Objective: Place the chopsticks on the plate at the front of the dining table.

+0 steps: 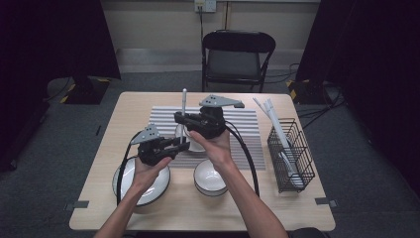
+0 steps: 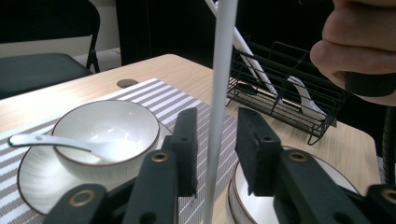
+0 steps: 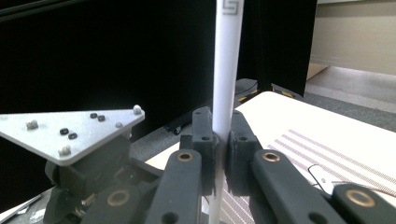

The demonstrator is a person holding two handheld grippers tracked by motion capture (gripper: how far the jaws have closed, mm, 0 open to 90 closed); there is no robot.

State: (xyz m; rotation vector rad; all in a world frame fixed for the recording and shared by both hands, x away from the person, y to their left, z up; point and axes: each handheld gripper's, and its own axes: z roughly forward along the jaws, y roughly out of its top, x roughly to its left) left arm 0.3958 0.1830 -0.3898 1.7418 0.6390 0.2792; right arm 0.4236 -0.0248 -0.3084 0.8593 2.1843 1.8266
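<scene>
On the left, the left gripper [image 1: 184, 144] hangs over the striped placemat [image 1: 247, 124], its jaws standing a little apart on either side of the lower end of a white chopstick [image 2: 219, 93] without pressing it. The chopstick stands upright above the small bowl [image 2: 107, 126], which holds a white spoon [image 2: 65, 143] and sits on a saucer [image 2: 32, 182]. Further right, the right gripper [image 1: 179, 117] has its jaws clamped on the chopstick, and a wire basket [image 1: 292, 153] stands at the tabletop's [image 1: 198, 208] right edge.

black hand-held gripper [image 1: 181, 118], grey screw-studded plate, seemingly bare forearms
</scene>
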